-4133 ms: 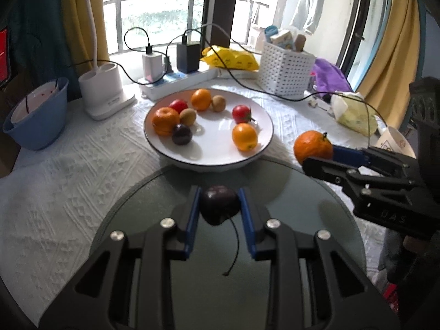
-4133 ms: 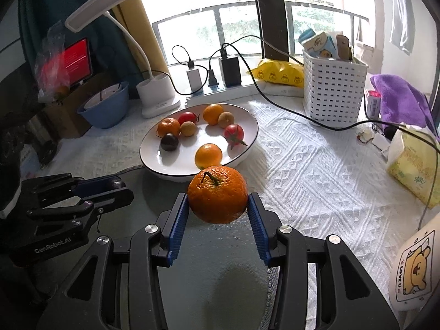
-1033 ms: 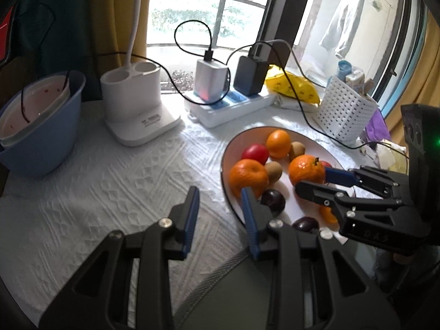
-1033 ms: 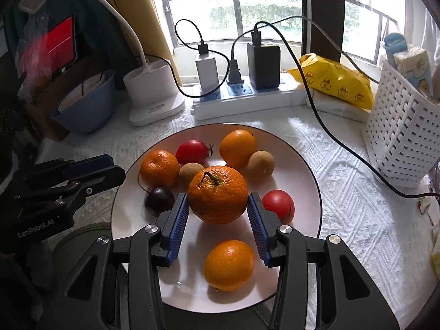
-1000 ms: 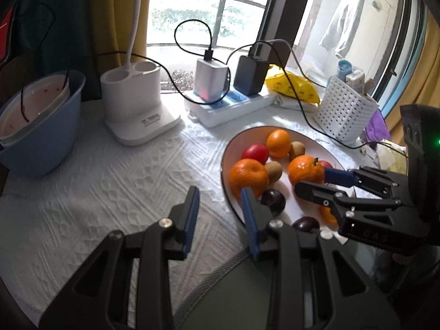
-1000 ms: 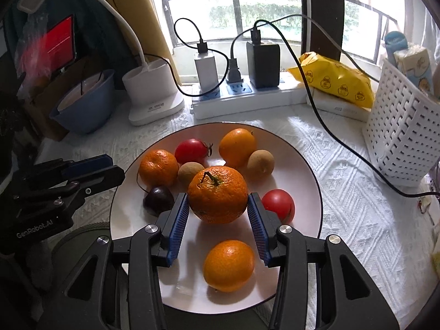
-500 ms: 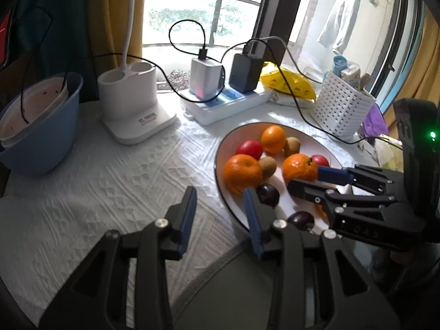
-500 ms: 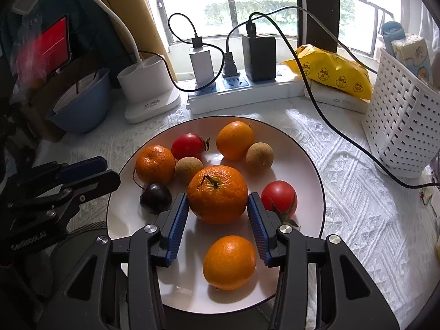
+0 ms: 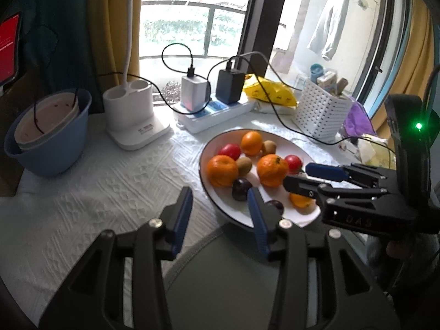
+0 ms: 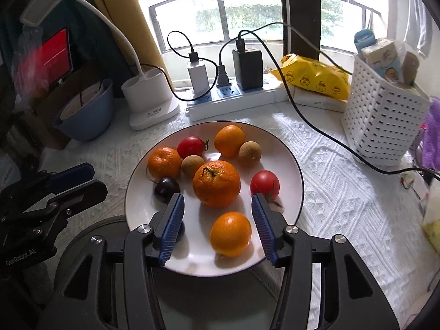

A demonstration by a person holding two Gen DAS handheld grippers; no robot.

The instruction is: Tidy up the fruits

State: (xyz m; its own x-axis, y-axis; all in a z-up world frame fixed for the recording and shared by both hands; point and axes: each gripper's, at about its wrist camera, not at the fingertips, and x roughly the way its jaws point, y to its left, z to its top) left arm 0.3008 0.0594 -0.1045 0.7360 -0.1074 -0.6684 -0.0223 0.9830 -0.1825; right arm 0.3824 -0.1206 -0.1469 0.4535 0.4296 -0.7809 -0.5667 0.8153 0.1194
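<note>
plate: white plate [image 10: 291,165] on the bench's white cloth, near the power strip [image 10: 239,101]; holds all the fruit in view.
fruit count: 4 oranges, 2 tomatoes, 2 small brown fruits, 2 dark plums, as far as both views show.
big orange: large orange [image 10: 216,183] sits mid-plate, stem up, touching a brown fruit [image 10: 192,165]; no fingers on it.
near orange: smaller orange [image 10: 230,233] lies at the plate's near edge, framed between the right fingers in that view but below them, not pinched.
plums: one dark plum [image 10: 166,189] beside the left-side orange [image 10: 164,162]; a 2nd plum [image 9: 275,206] at the near rim, partly hidden behind a finger.
right gripper: right gripper [image 10: 217,225] hangs over the plate's near part, jaws opening, nothing between the pads.
left gripper: left gripper [image 9: 218,217] over the cloth by the plate's left rim, jaws opening, fingers hold nothing.
grey mat: round grey mat [image 10: 209,302] under both tools looks bare of fruit where visible.
progress: judged near done; no loose fruit seen on cloth or mat.
left to do: prob. only pulling the tools clear; anything outside the views can't be told.
</note>
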